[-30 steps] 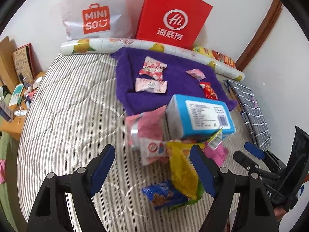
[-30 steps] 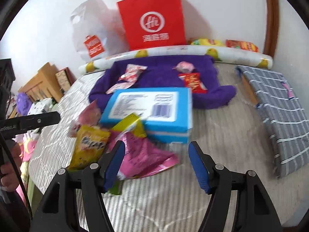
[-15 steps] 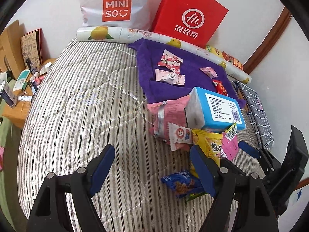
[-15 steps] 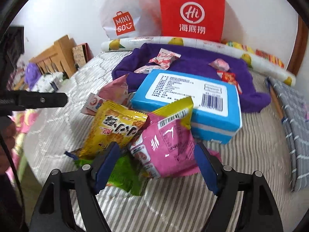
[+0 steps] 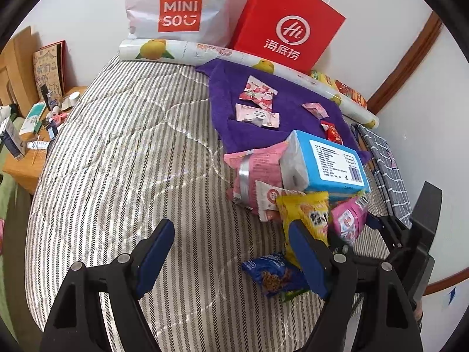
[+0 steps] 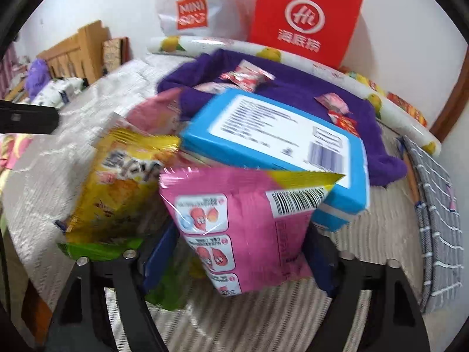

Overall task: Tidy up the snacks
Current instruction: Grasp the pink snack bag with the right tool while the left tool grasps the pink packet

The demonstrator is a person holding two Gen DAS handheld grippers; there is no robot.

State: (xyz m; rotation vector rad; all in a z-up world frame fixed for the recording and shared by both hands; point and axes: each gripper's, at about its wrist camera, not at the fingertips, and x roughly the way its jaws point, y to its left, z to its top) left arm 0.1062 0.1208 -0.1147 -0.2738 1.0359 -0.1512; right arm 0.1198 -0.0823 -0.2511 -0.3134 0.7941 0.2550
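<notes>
The right claw [image 6: 239,259] is straddling a glossy pink snack bag [image 6: 244,223] — barcode up, against the blue box [image 6: 272,135]; the left claw [image 5: 231,252] is gaping, empty.

glossy foil snack bags [image 6: 243,220], fuzzy purple towel [image 5: 222,99]

left gripper [image 5: 231,249]: black frame; blue pads; silver screws | right gripper [image 6: 237,259]: same build

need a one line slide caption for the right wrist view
Right gripper open around a pink snack bag, beside a yellow snack bag and a blue box on the striped bed.
</notes>
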